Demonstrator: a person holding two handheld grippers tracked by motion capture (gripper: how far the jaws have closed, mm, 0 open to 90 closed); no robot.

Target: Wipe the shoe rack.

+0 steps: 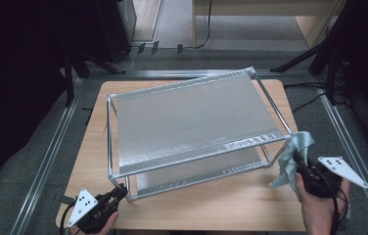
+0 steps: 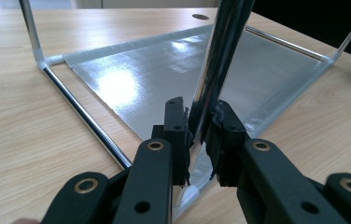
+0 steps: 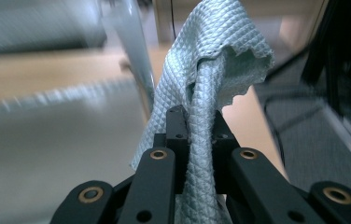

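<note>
Cloth (image 3: 211, 65), soft, light and limp, hangs bunched in my right fingers (image 3: 195, 122) at the surface's near right corner, while my left fingers (image 2: 200, 122) clamp the rack's slippery chrome leg (image 2: 220, 56).

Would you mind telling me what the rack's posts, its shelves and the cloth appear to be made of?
Posts: probably chromed metal, mirror-bright.
Shelves: seemingly silvery foil-faced or plastic sheet, with glare patches.
Cloth: pale green textile, likely microfibre, with a waffle weave.

Wooden table (image 1: 231, 205) — grey carpet (image 1: 30, 161) around it.
</note>
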